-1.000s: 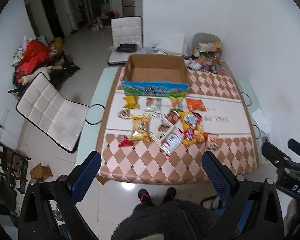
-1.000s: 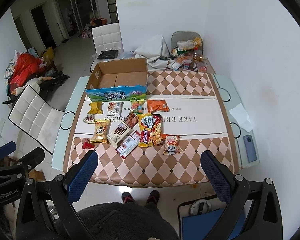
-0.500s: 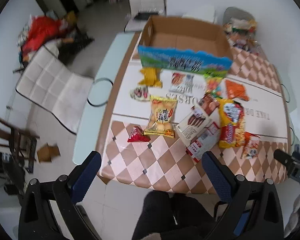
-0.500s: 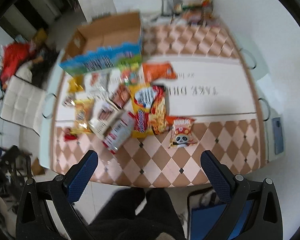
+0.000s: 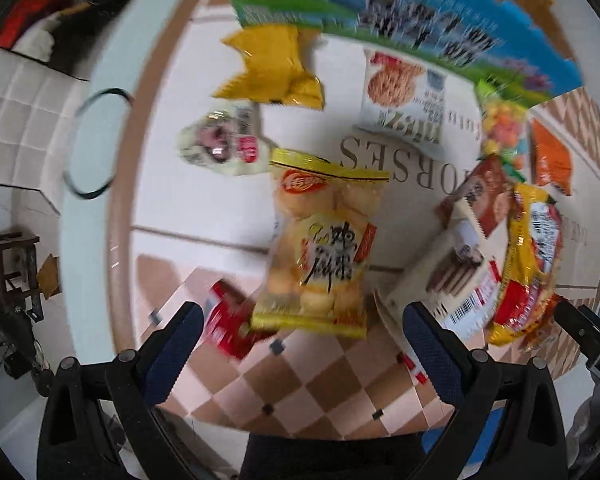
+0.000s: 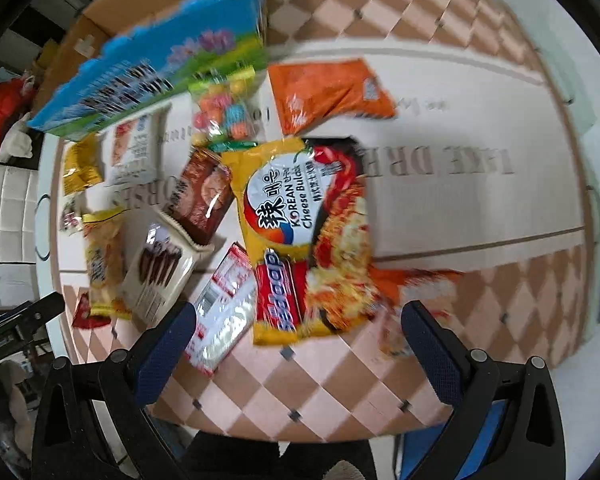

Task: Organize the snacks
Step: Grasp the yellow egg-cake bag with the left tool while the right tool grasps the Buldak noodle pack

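- Left tongs (image 5: 300, 344): spread wide, empty, hanging above the near edge of the desk (image 5: 320, 392).
- Yellow puff-snack bag (image 5: 320, 248): dead ahead at 12 o'clock of left tongs, near end sitting just between the blue pads. Long axis runs 12–6, in line with the fingers, so narrow width faces the gap.
- Small red packet (image 5: 228, 328): at 10 o'clock, just beside left pad, partly tucked under the yellow bag.
- Right tongs (image 6: 296, 348): also wide, empty.
- Cheese noodle pack (image 6: 304, 240): at 12 o'clock of right tongs, long axis roughly 12–6, near end close to the gap. Looks wider than the puff bag; tighter fit, by judgement.
- White-red wrapper (image 6: 224, 304): at 10–11 o'clock of right tongs, touching the noodle pack's side.
- Cardboard box (image 5: 400, 28): far at 12 o'clock, behind all snacks; likely drop target.
- Each side nearer to its own bag; no crossover needed.
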Demonstrator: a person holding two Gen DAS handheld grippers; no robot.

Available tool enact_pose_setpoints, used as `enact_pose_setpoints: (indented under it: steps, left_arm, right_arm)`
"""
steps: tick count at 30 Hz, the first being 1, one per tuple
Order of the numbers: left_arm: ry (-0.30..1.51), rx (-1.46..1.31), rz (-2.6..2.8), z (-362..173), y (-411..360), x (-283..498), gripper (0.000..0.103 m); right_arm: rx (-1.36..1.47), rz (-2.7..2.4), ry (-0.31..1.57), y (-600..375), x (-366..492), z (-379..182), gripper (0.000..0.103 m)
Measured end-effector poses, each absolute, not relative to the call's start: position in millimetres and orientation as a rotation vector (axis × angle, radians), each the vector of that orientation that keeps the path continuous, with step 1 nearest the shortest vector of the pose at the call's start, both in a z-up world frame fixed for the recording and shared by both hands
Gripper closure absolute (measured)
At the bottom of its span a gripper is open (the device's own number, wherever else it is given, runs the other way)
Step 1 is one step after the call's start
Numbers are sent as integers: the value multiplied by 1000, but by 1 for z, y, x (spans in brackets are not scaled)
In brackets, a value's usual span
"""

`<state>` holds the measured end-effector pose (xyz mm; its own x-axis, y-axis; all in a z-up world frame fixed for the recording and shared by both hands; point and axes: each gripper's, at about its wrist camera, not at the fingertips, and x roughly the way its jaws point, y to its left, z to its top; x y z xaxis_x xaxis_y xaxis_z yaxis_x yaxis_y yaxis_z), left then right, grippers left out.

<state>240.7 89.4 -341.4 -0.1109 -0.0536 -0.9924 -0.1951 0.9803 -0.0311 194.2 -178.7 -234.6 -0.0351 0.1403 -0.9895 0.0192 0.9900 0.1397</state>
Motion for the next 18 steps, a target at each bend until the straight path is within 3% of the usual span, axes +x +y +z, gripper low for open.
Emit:
enact_pose_setpoints:
  steps: [12, 18]
  left_arm:
    - [1780, -123, 25, -406, 82, 267, 4]
    - [1776, -55, 3, -406, 76, 272, 33]
  right_arm:
    - [100, 15, 1693, -172, 223, -301, 0]
    - [144, -14, 1731, -173, 236, -324, 0]
